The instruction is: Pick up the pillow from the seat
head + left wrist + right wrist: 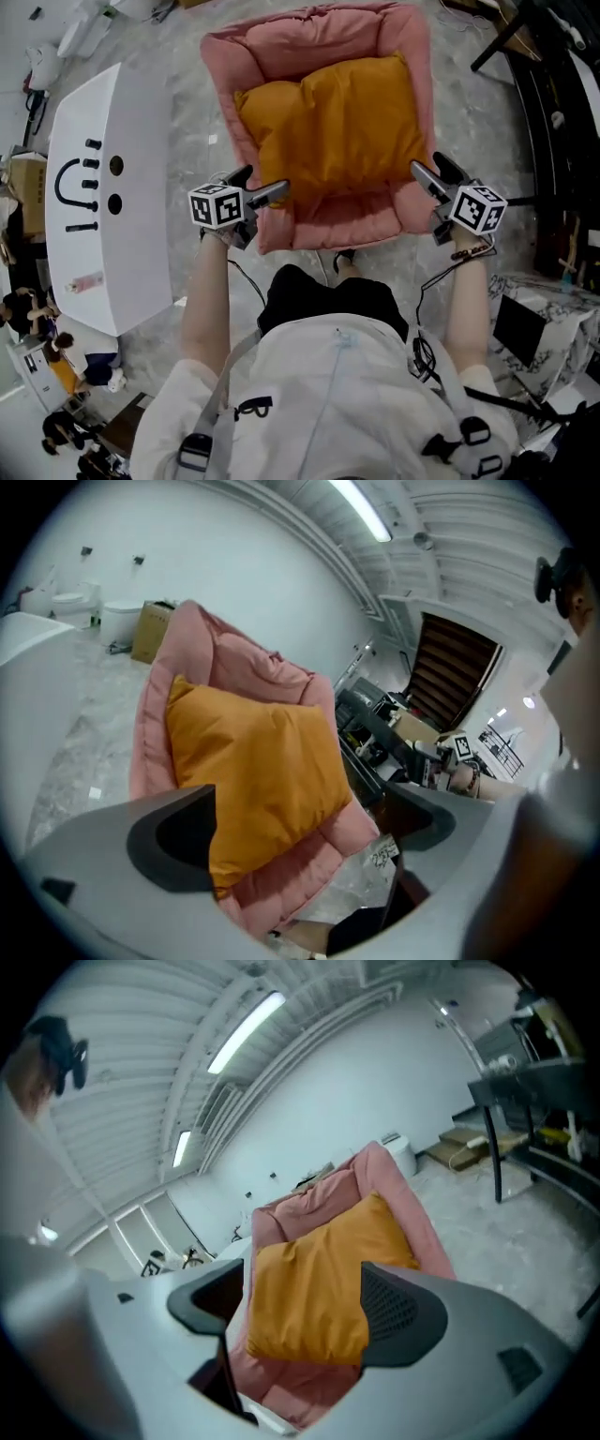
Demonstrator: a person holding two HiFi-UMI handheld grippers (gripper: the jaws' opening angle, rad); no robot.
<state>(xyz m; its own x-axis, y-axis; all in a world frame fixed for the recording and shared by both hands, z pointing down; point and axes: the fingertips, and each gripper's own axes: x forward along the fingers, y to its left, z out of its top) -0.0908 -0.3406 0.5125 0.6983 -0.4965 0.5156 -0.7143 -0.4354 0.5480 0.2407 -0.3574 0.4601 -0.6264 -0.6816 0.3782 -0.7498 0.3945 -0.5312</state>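
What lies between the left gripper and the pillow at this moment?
Only the pink seat, namely its padded front corner. The head view shows the open left gripper at that corner, short of the orange pillow.

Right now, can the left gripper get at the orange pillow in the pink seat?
Probably yes. The left gripper is open and empty at the front left corner of the seat, and the pillow lies uncovered on it. Only the seat's raised edge stands between them.

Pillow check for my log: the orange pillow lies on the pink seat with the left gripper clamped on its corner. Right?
No: the orange pillow lies on the pink seat, but the left gripper is open, empty, per the left gripper view.
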